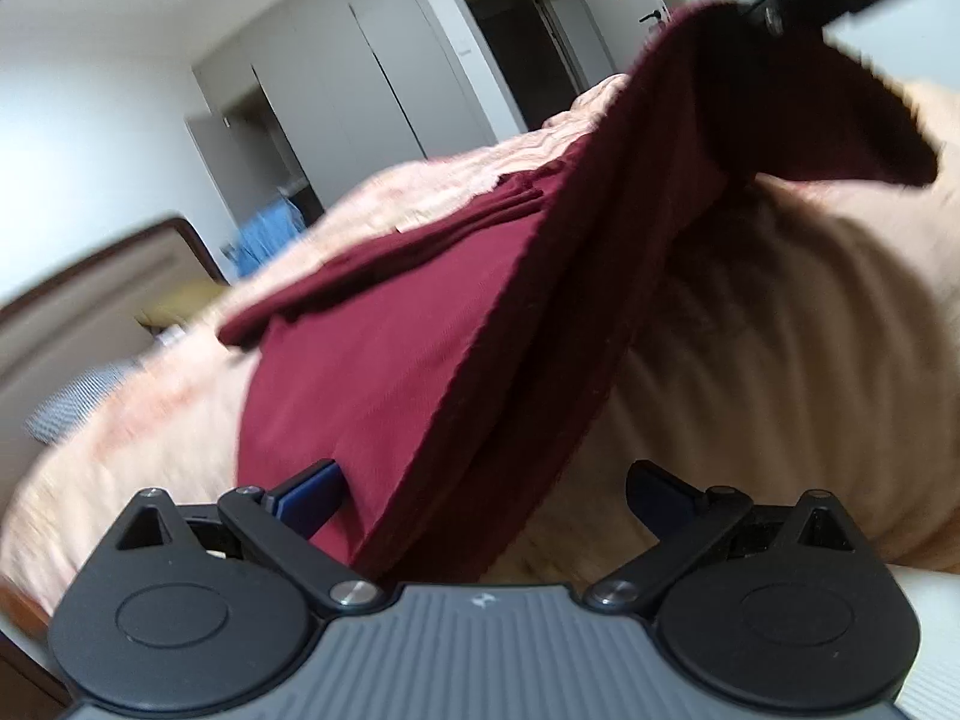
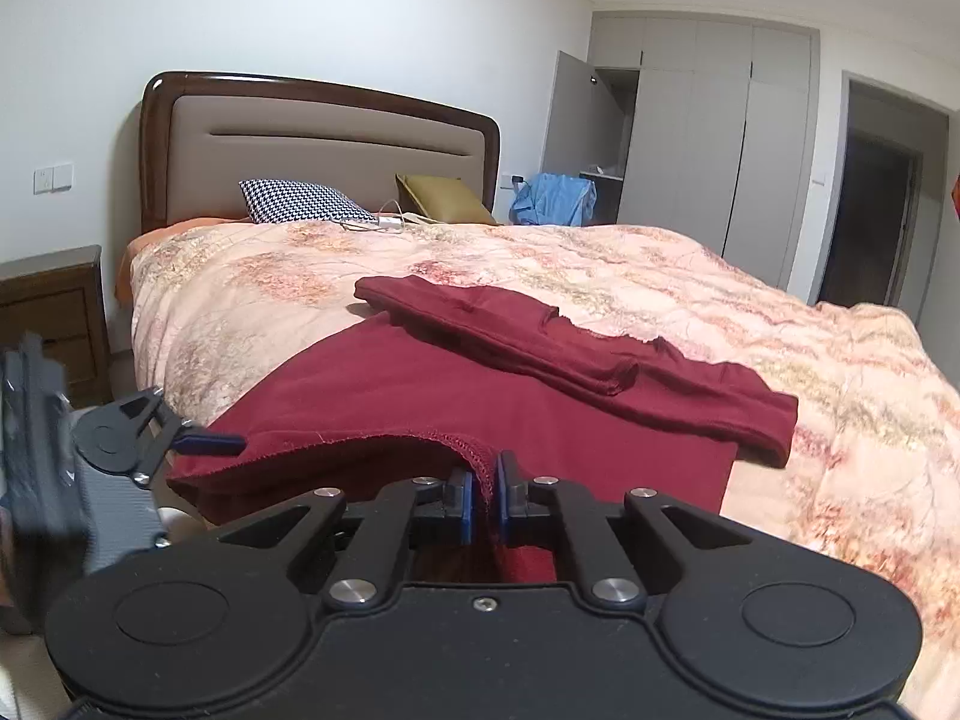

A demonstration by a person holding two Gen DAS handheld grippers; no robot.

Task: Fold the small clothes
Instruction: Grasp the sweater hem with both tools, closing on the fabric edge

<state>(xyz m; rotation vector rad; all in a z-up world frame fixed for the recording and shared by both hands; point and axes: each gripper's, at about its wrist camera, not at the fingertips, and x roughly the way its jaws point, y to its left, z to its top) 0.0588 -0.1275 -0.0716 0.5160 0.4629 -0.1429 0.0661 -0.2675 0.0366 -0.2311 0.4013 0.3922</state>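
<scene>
Maroon garment (image 2: 456,384) lies spread on the peach floral quilt (image 2: 690,276), its sleeves folded across the body toward one o'clock in the right wrist view. The right gripper (image 2: 485,501) pinches the garment's near hem, fingers nearly together on the cloth. The left gripper (image 1: 480,492) has its fingers wide, the lifted hem running between them; at nine o'clock of the right view it sits beside that edge.
</scene>
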